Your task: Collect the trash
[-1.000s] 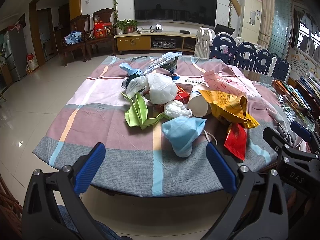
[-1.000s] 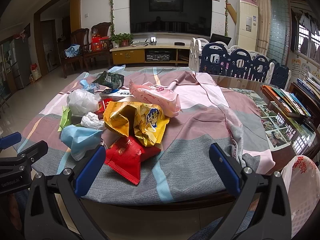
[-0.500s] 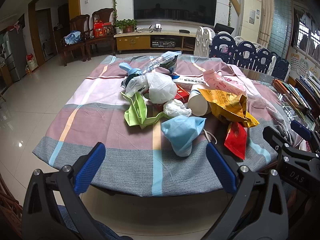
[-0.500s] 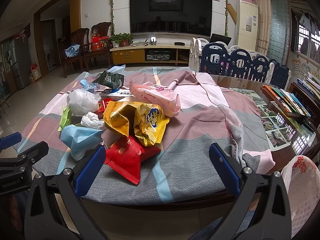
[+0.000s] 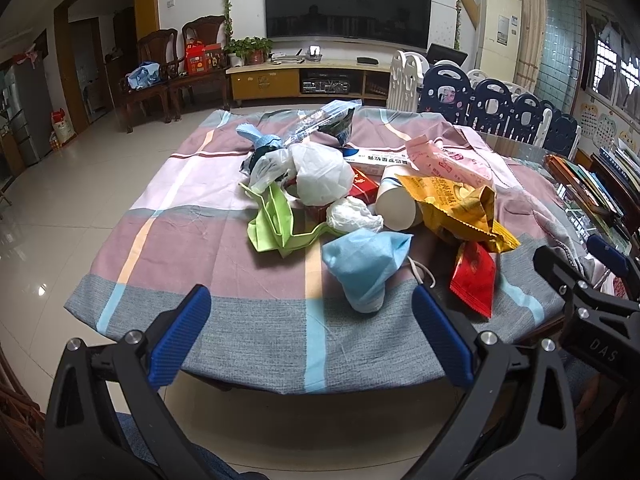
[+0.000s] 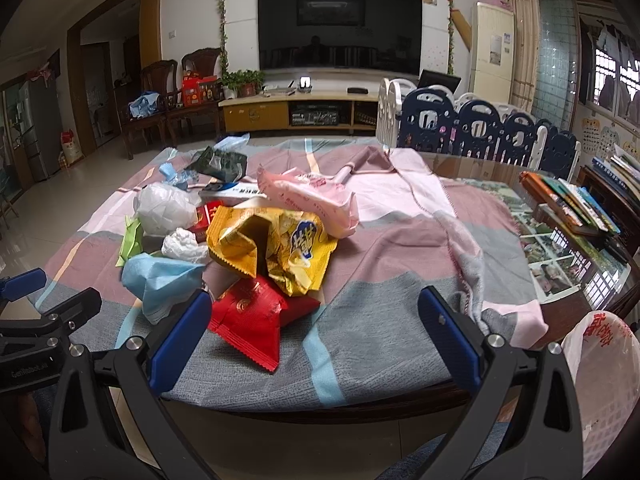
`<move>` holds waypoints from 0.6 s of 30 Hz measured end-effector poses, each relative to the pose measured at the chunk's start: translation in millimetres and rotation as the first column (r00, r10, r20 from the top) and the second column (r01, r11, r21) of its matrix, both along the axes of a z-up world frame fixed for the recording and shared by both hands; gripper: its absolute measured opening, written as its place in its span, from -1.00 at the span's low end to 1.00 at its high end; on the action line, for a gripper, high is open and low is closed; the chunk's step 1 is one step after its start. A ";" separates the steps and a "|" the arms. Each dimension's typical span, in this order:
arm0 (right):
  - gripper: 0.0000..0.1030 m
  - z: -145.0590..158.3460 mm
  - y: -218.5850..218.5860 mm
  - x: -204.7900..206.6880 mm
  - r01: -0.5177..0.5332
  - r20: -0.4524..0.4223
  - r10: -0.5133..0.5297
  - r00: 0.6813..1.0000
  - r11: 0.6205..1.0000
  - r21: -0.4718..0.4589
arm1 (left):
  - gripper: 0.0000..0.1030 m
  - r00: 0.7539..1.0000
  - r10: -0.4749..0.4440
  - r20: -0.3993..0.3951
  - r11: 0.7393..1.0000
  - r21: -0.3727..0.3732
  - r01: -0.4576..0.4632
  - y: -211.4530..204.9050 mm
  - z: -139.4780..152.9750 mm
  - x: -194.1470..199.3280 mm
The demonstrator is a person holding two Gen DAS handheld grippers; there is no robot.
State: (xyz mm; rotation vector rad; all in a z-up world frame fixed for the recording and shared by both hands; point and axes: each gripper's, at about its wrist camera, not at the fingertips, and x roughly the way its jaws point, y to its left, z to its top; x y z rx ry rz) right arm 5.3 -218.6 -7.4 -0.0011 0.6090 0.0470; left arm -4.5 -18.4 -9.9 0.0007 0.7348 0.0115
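Both grippers held level, short of the table edge.
We hold the left gripper [image 5: 310, 308] and right gripper [image 6: 314, 310] spread wide and empty; the trash pile [image 6: 256, 240] lies ahead.

A heap of trash lies on the tablecloth [image 5: 192, 216] ahead of both pairs of fingers. From the left wrist, the face mask [image 5: 366, 262] sits nearest, between the fingers, with the cloth bag [image 5: 272, 226] behind it to the left. From the right wrist, a flat wrapper [image 6: 256, 316] lies beside the left finger [image 6: 180, 336], the chip bag [image 6: 272, 244] behind it.
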 end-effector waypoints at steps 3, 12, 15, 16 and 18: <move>0.95 9.2 -0.5 -8.3 0.013 0.068 -0.012 0.998 1.000 -0.013 | 0.94 0.999 -0.030 0.027 0.996 -0.080 0.032 4.9 -0.6 -1.9; 0.95 22.3 -2.8 -25.7 0.050 0.218 -0.043 0.975 0.998 -0.025 | 0.94 0.993 -0.084 0.080 0.996 -0.022 0.086 -14.9 -4.2 -5.5; 0.95 19.3 -4.7 -20.8 0.027 0.186 -0.025 0.982 1.000 -0.008 | 0.94 0.994 -0.113 0.006 0.993 -0.038 0.113 -15.4 -8.0 5.5; 0.95 17.3 -5.5 -17.6 0.029 0.166 -0.028 0.986 1.000 -0.007 | 0.94 0.995 -0.103 -0.009 0.994 -0.023 0.103 -16.3 -9.1 8.0; 0.95 14.5 -6.8 -13.0 0.028 0.136 -0.029 0.990 1.000 0.009 | 0.94 0.996 -0.085 -0.033 0.996 -0.016 0.084 -16.0 -11.4 14.9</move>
